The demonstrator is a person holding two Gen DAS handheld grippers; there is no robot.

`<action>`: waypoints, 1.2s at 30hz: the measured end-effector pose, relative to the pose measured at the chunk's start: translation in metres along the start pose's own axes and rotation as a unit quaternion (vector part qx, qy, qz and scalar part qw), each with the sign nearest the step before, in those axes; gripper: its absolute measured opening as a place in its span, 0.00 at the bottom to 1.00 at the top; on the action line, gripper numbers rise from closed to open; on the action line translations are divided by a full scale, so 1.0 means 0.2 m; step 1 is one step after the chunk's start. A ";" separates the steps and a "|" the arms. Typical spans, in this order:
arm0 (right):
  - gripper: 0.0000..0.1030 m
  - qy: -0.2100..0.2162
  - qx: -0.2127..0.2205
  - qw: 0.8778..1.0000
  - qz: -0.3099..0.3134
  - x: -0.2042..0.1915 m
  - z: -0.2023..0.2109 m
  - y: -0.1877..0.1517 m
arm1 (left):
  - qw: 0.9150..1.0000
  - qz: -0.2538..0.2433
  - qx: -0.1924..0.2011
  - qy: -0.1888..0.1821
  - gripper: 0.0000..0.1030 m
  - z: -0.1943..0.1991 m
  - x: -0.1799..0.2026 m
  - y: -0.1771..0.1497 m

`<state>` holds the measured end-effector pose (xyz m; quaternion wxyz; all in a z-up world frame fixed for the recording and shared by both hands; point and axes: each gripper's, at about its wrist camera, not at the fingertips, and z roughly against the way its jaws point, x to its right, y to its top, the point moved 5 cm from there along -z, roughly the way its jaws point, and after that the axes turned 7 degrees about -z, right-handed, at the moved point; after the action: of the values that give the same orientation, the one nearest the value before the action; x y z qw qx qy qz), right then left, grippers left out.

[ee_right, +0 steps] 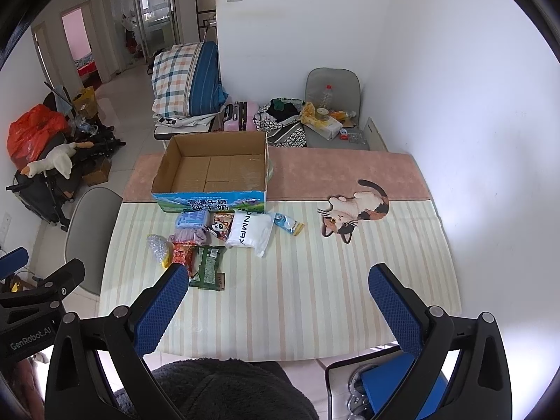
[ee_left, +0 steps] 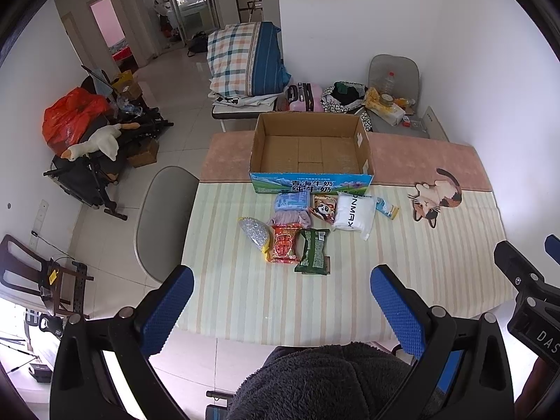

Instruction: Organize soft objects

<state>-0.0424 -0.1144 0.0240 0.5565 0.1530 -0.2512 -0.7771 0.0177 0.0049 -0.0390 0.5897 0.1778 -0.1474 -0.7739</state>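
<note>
Both my claws held high over the near edge of the table, nothing in either. Left gripper [ee_left: 281,301]: jaws spread wide, blue pads [ee_left: 168,309] bare. Right gripper [ee_right: 278,302]: same, jaws wide apart, empty. From the left claw the soft things lie straight ahead and a little below, clustered mid-table just short of the cardboard box [ee_left: 311,150], which stands open-topped with nothing visible inside at the far side on the pink band of the table mat [ee_left: 437,262]. Nearest to me is the green packet [ee_left: 312,252], long axis running away from me toward the box, so my jaws straddle its narrow width as they now stand. Touching its left side, the red packet [ee_left: 284,244], same lie; left again, a silver mesh pouch [ee_left: 254,232], angled. Behind these: a lilac cloth bundle [ee_left: 290,217], a blue pack [ee_left: 292,201], a panda-print packet [ee_left: 324,208], a white pillow-like bag [ee_left: 351,215] and a small blue sachet [ee_left: 386,206], all just before the box front. From the right claw the same cluster sits ahead and off to the left; its left pad overlaps the red packet in view. Judgement: left claw is better lined up on the green packet; right is nearer the white bag and sachet. Lift path to the box is short, straight forward.
</note>
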 end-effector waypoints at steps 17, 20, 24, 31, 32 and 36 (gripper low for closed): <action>1.00 0.013 -0.007 1.000 0.003 -0.02 0.00 0.00 | 1.000 -0.004 -0.009 -0.003 1.00 -0.02 -0.01 -0.01; 1.00 0.014 -0.014 1.000 0.003 -0.02 -0.03 0.00 | 1.000 -0.004 -0.012 -0.004 1.00 -0.03 -0.02 0.00; 1.00 0.013 -0.013 1.000 0.003 -0.03 -0.03 0.00 | 1.000 -0.003 -0.013 -0.004 1.00 -0.03 -0.02 0.01; 1.00 0.013 -0.014 1.000 0.002 -0.03 -0.03 0.00 | 1.000 -0.004 -0.012 -0.003 1.00 -0.03 -0.02 0.01; 1.00 0.013 -0.014 1.000 0.002 -0.03 -0.03 0.01 | 1.000 -0.004 -0.012 -0.004 1.00 -0.03 -0.02 0.01; 1.00 0.013 -0.014 1.000 0.002 -0.04 -0.03 0.01 | 1.000 -0.004 -0.011 -0.003 1.00 -0.03 -0.02 0.03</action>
<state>-0.0356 -0.1095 0.0203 0.5630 0.1551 -0.2336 -0.7774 0.0267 0.0061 -0.0420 0.5882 0.1692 -0.1397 -0.7784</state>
